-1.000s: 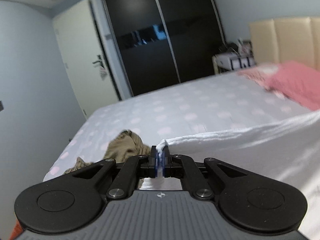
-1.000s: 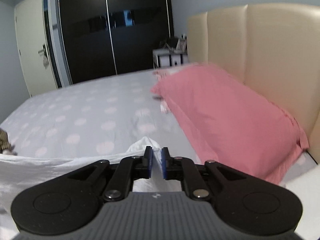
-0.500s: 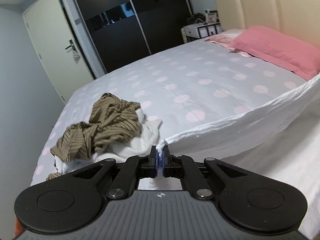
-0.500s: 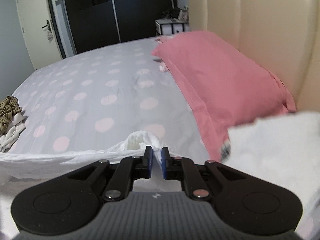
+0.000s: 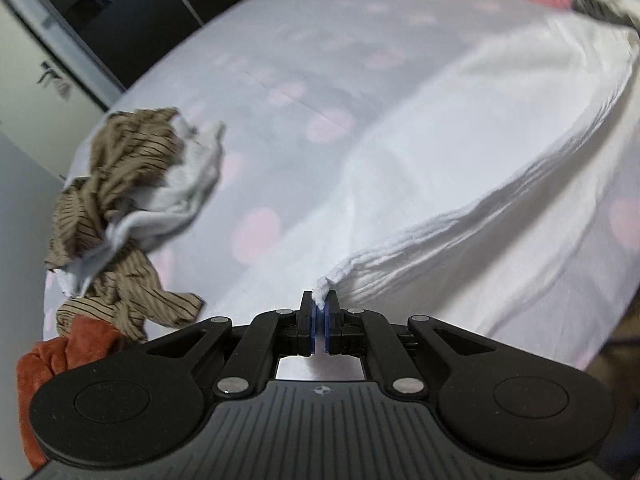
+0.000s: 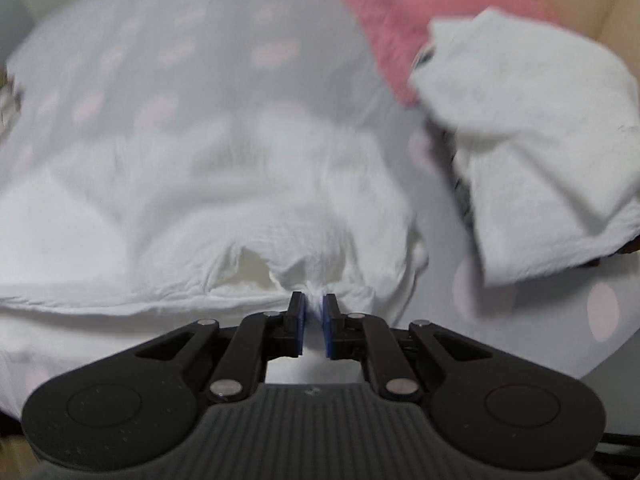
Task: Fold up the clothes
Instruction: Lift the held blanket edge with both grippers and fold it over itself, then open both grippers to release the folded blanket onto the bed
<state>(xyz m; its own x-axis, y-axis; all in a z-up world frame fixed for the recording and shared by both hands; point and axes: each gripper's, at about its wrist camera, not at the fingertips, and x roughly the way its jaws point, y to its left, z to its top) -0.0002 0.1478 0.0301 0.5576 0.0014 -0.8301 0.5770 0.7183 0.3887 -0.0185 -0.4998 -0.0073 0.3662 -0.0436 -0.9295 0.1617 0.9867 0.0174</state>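
A white garment (image 5: 460, 184) is stretched between both grippers over the bed. My left gripper (image 5: 319, 306) is shut on one bunched corner of it. My right gripper (image 6: 313, 304) is shut on the other corner, and the cloth (image 6: 224, 184) spreads out ahead of it onto the bedsheet. The right wrist view is blurred by motion.
A pile of brown striped and white clothes (image 5: 120, 184) lies on the left of the dotted bedsheet (image 5: 304, 60), with an orange cloth (image 5: 60, 352) at the bed's edge. A folded white stack (image 6: 532, 140) sits by the pink pillow (image 6: 404, 8) on the right.
Both grippers have tipped downward and lowered toward the bed, still holding the garment. The cloth now lies spread on the sheet instead of hanging taut in the air.
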